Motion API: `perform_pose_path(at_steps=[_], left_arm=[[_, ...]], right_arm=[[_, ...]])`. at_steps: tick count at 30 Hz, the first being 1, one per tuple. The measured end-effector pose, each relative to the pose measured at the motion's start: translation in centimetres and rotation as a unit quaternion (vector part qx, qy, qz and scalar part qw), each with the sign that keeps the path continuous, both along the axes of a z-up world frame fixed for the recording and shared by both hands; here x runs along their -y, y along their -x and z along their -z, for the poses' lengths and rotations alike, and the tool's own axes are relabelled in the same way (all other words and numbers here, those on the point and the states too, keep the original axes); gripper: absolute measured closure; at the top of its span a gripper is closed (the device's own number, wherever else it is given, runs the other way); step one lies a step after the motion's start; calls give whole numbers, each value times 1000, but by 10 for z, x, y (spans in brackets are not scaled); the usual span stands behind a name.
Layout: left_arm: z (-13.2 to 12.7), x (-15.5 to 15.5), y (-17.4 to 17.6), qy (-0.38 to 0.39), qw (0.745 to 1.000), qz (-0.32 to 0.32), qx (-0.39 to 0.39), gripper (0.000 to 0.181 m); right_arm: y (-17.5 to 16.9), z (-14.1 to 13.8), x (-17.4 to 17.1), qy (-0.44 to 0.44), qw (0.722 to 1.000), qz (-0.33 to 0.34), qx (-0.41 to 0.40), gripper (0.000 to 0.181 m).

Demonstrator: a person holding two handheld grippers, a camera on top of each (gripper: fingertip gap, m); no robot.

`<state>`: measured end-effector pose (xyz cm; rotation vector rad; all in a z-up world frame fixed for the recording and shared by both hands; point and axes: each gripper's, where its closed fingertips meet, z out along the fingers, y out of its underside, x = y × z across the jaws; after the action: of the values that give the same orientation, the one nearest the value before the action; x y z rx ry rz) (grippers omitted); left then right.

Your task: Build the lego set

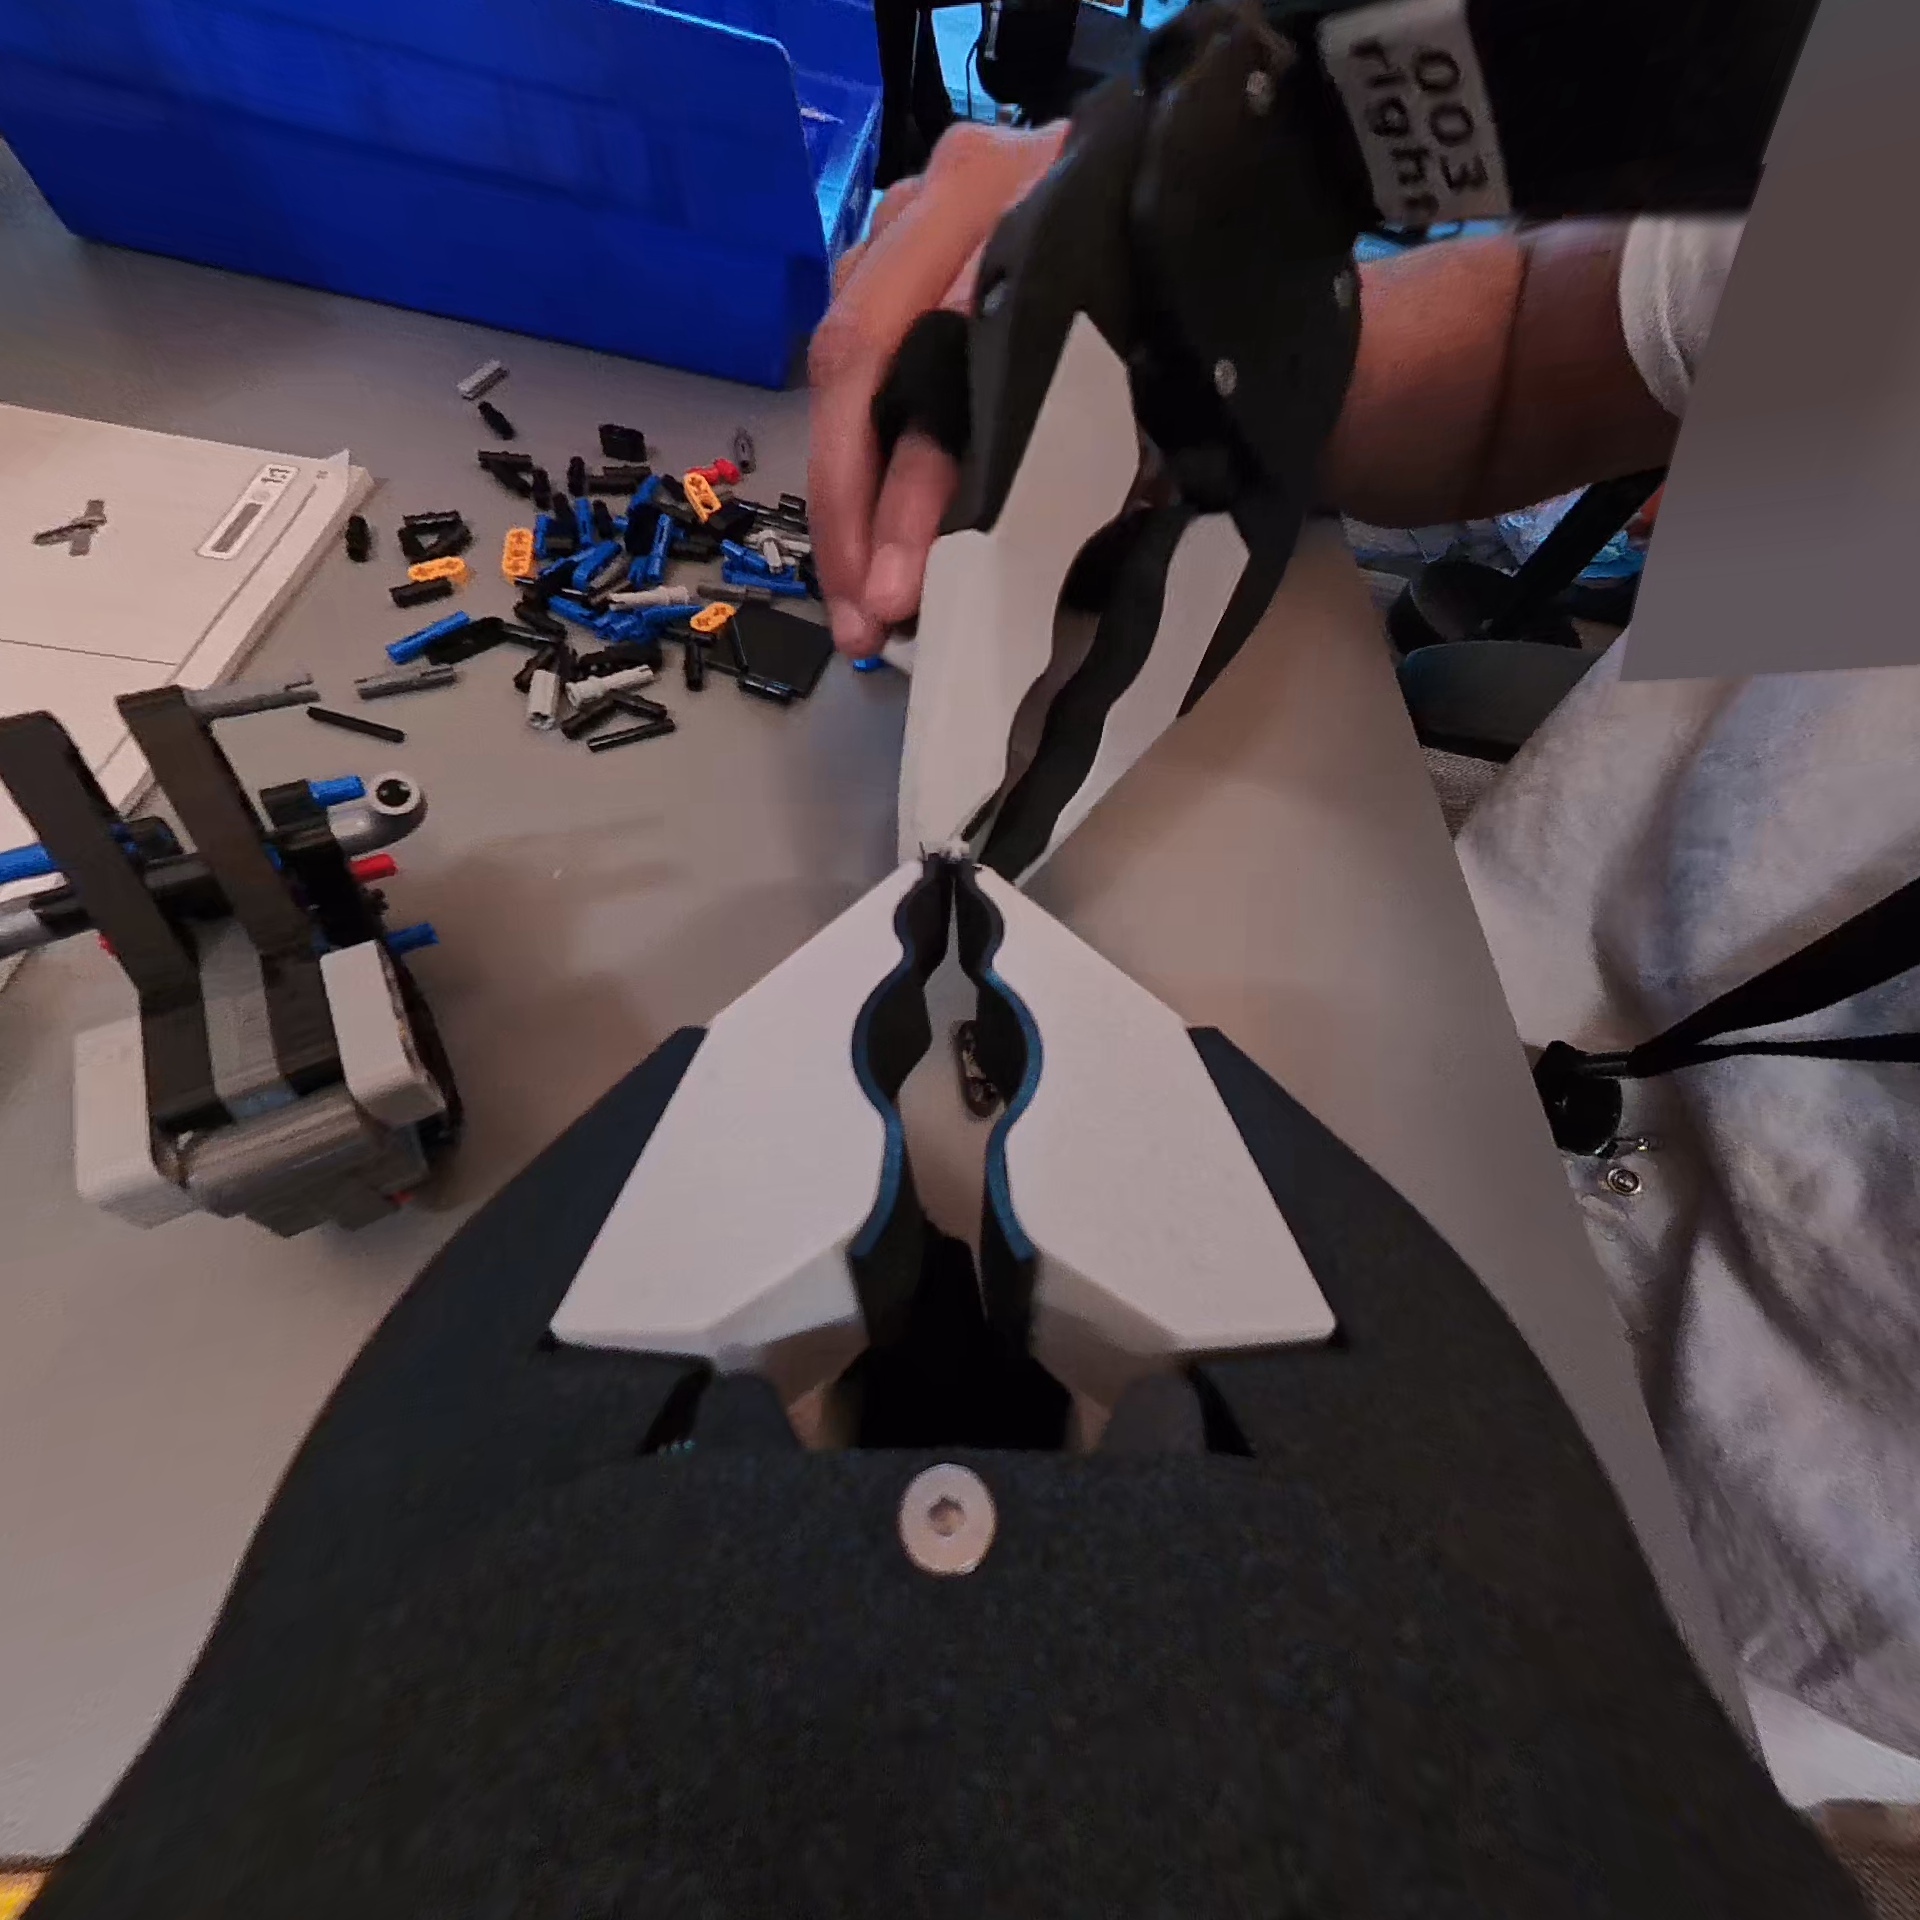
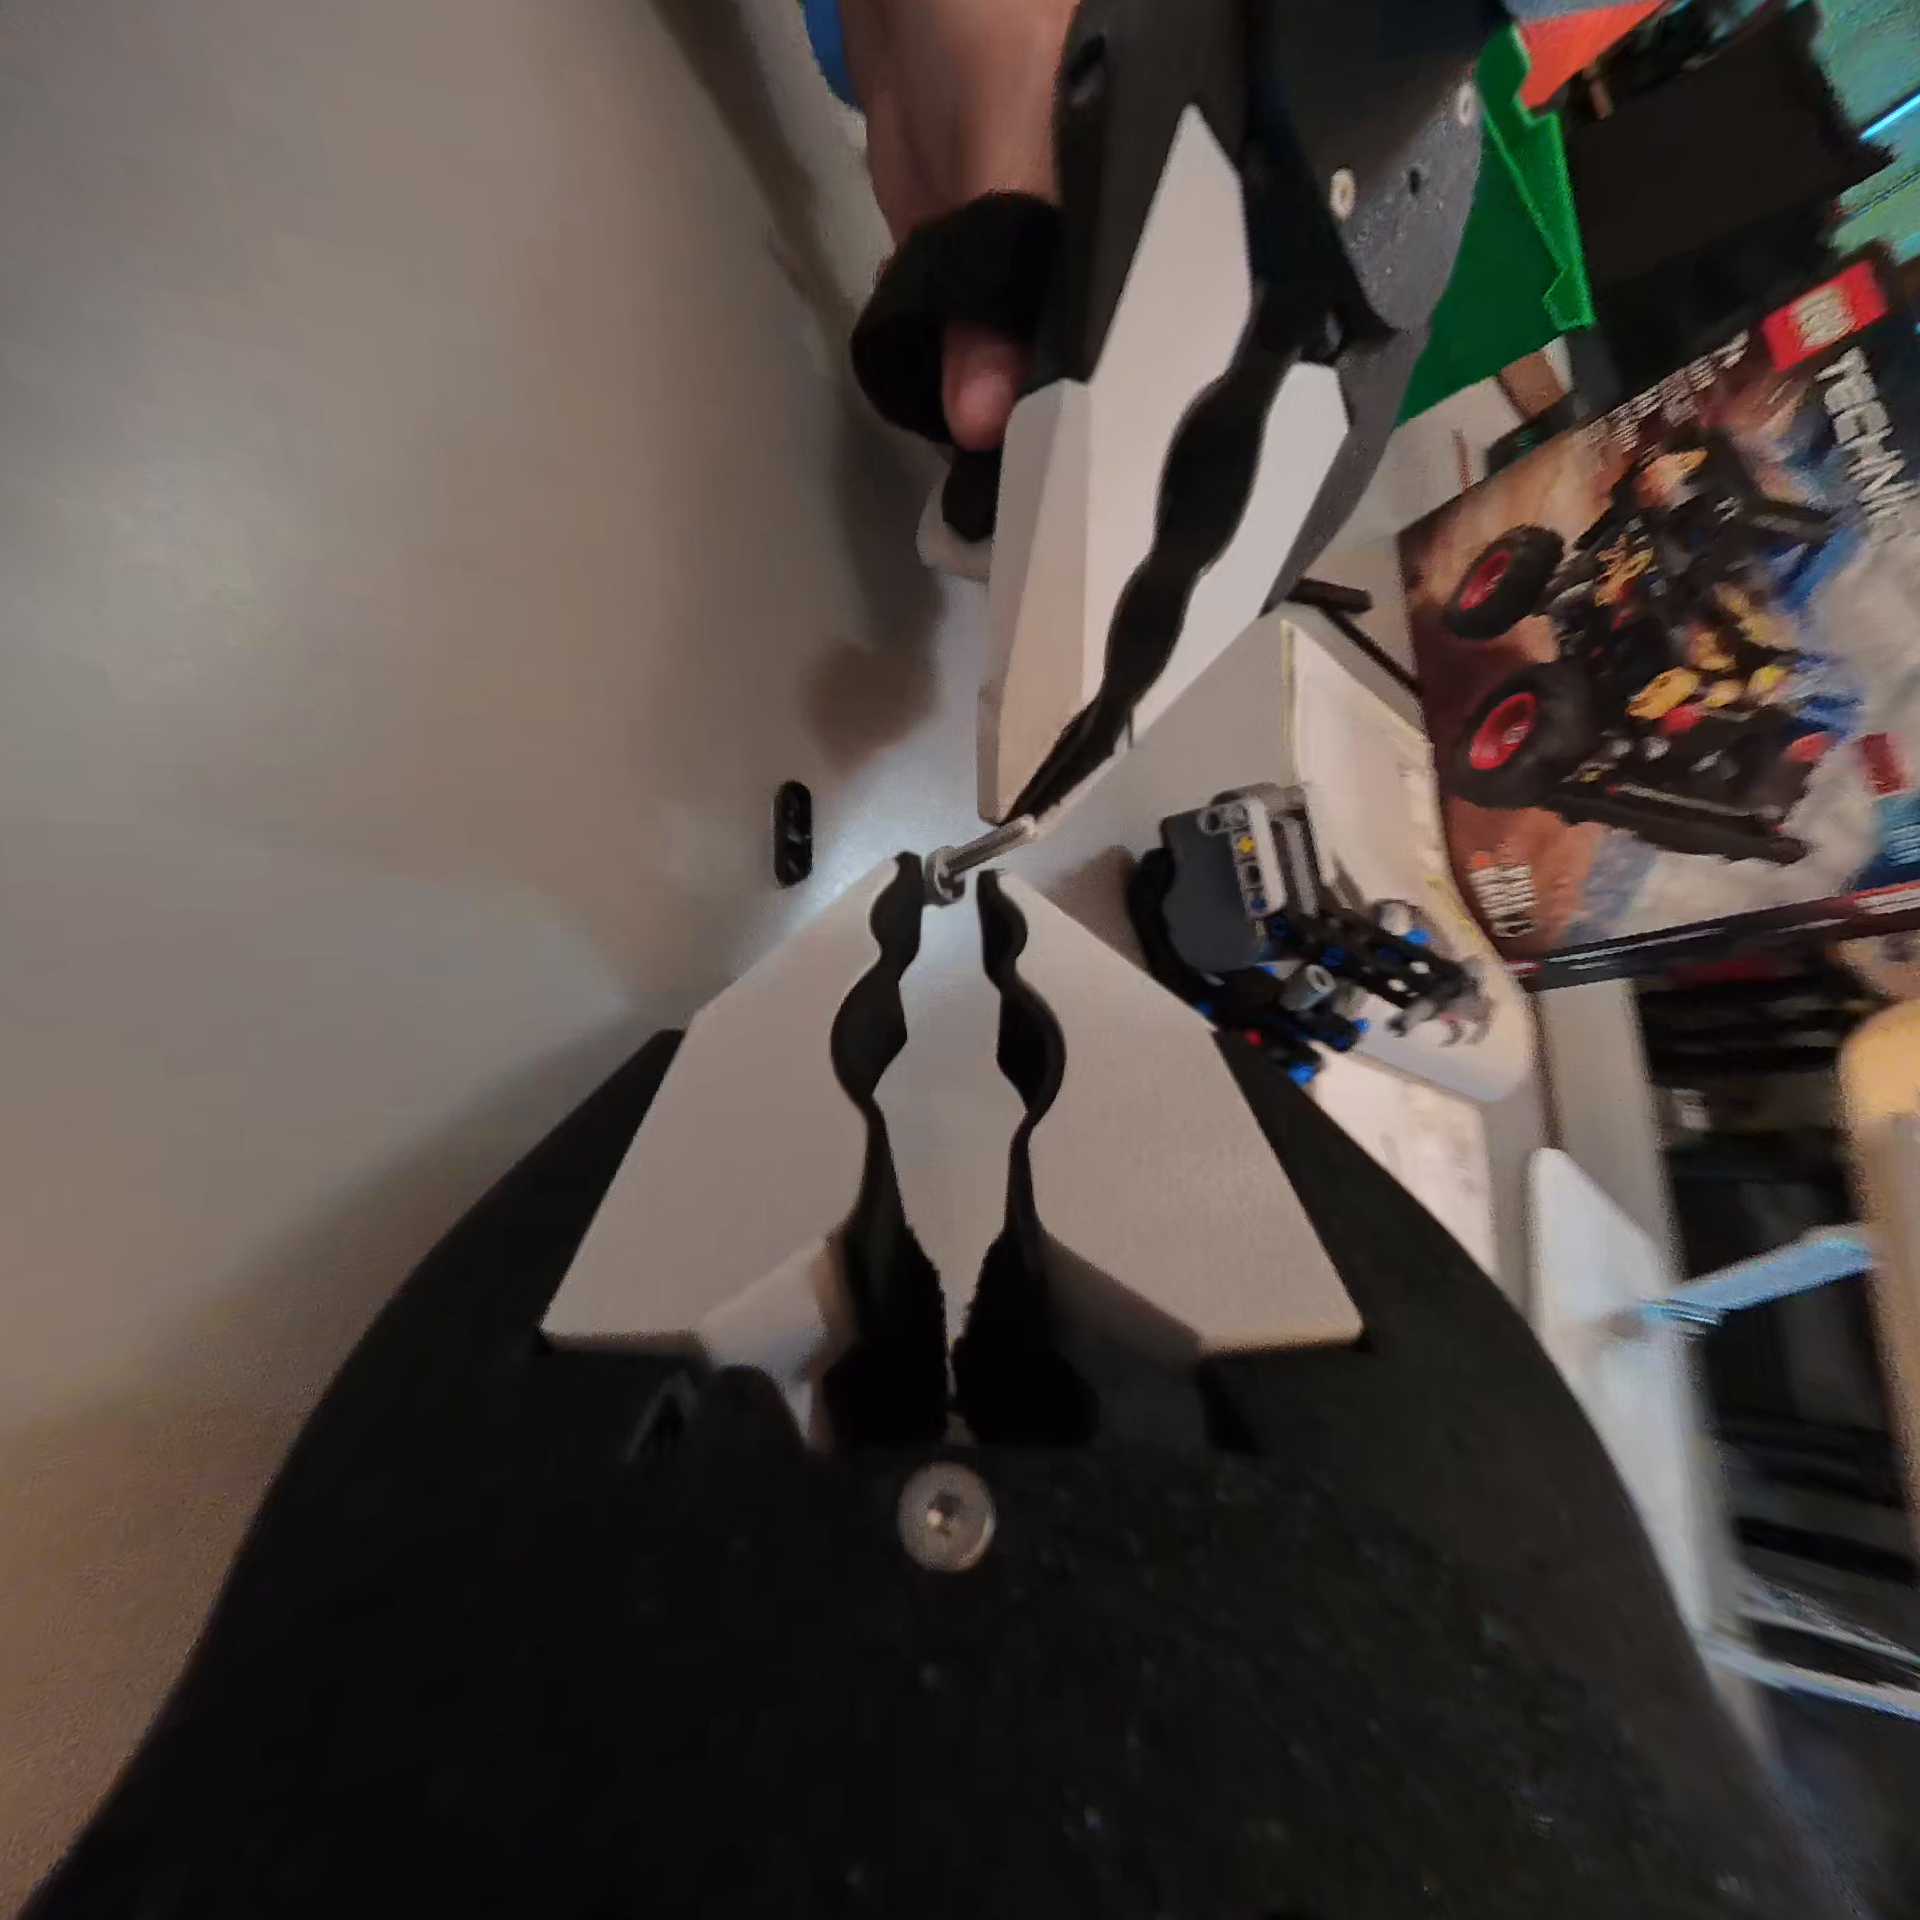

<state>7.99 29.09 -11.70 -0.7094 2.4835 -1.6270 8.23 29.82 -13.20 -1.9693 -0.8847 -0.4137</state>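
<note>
My left gripper (image 1: 951,871) is shut on a small light grey pin (image 2: 982,844), held above the grey table (image 1: 623,883). In the right wrist view it (image 2: 1016,821) comes in from above with the pin sticking out of its tips. My right gripper (image 2: 948,881) is slightly open, and the pin's round head sits between its tips, close to the left fingertip (image 2: 906,883). In the left wrist view the right gripper (image 1: 977,840) meets the left one tip to tip. The partly built grey and black model (image 1: 260,987) stands to the left and also shows in the right wrist view (image 2: 1247,904).
A pile of loose black, blue and orange pieces (image 1: 623,582) lies beyond the grippers. A blue bin (image 1: 416,156) stands at the back, with an instruction booklet (image 1: 156,540) on the left. The set's box (image 2: 1662,675) stands behind the model. A small black piece (image 2: 793,831) lies on the table. The small black piece (image 2: 793,831) is about 4 cm from my right fingertips.
</note>
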Motion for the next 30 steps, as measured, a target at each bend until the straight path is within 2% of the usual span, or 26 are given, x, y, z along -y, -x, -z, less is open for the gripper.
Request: perform_pose_path(at_steps=[1,9,22,25,28,30], left_arm=[[1,0,1,-1,1000,2,0,181],[1,5,3,-2,1000,8,18,181],[-7,5,3,16,999,9,40,181],[-9,3,0,27,999,2,28,181],[-8,-4,-8,46,999,-21,-16,180],[-7,-7,-13,70,995,-32,-57,172]], right_arm=[[2,1,0,3,999,-4,-31,170],[6,-15,0,-4,978,-16,-207,171],[6,-21,3,13,956,-29,-291,178],[3,-23,2,3,961,-25,-274,178],[-4,-19,0,-2,977,-6,-214,178],[-8,-17,-2,-7,987,8,-160,178]])
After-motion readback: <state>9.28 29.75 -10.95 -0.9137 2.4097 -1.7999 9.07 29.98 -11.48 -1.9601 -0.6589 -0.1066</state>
